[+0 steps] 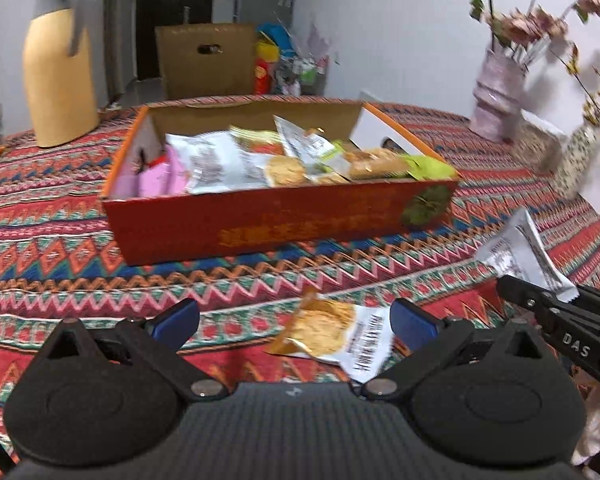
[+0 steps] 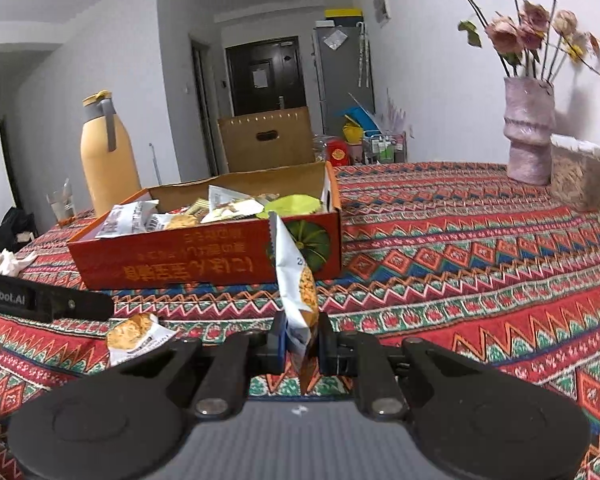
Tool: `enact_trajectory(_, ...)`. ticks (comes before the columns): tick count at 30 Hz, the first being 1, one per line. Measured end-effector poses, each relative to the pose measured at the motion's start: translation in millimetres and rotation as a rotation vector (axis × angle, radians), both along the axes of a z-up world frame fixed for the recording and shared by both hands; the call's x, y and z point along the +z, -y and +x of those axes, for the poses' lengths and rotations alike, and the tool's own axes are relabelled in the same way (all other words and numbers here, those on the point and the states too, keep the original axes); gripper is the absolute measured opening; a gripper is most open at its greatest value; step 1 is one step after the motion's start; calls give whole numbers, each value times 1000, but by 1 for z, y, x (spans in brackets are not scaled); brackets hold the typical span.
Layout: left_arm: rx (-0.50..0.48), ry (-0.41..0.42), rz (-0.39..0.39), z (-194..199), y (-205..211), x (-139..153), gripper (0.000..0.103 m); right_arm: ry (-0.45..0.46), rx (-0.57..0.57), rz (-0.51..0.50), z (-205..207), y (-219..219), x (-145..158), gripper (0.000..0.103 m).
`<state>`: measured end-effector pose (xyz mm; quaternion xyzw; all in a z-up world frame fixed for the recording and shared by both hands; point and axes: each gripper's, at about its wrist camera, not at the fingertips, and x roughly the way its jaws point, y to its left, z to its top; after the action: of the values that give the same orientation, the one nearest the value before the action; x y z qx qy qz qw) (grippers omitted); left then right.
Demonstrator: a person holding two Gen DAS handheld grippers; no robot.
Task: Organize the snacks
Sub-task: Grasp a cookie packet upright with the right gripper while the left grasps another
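An orange-red cardboard box [image 1: 284, 224] [image 2: 204, 264] holding several snack packets stands on the patterned tablecloth. My left gripper [image 1: 296, 320] is open, its blue pads wide apart just above a cracker packet [image 1: 336, 336] [image 2: 134, 336] that lies flat on the cloth between them, untouched. My right gripper [image 2: 300, 338] is shut on a white and orange snack packet [image 2: 296, 280] [image 1: 520, 256], which stands upright above the jaws in front of the box. In the left wrist view the right gripper [image 1: 540, 300] shows at the right edge with that packet.
A tall yellow jug [image 1: 58, 72] [image 2: 106, 156] and a glass [image 2: 62, 202] stand at the back left of the table. A pink vase of flowers [image 1: 498, 92] [image 2: 530, 132] stands at the back right. A cardboard box back [image 2: 266, 140] rises behind the table.
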<state>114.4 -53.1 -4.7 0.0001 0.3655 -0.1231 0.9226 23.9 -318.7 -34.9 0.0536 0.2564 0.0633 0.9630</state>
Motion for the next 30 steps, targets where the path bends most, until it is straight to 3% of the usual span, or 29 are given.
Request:
enact_trajectory(8, -62, -54, 41, 12, 28, -14, 103, -2, -5, 35, 1, 7, -9, 14)
enact_trajectory(19, -40, -126, 56, 28, 42, -37, 102, 0, 9, 70, 0, 10, -10, 14)
enact_trajectory(24, -53, -106, 54, 24, 43, -34, 80, -1, 8, 69, 1, 9, -10, 14)
enact_trajectory(30, -69, -84, 25, 12, 40, -30, 61, 1, 7, 60, 0, 8, -10, 14)
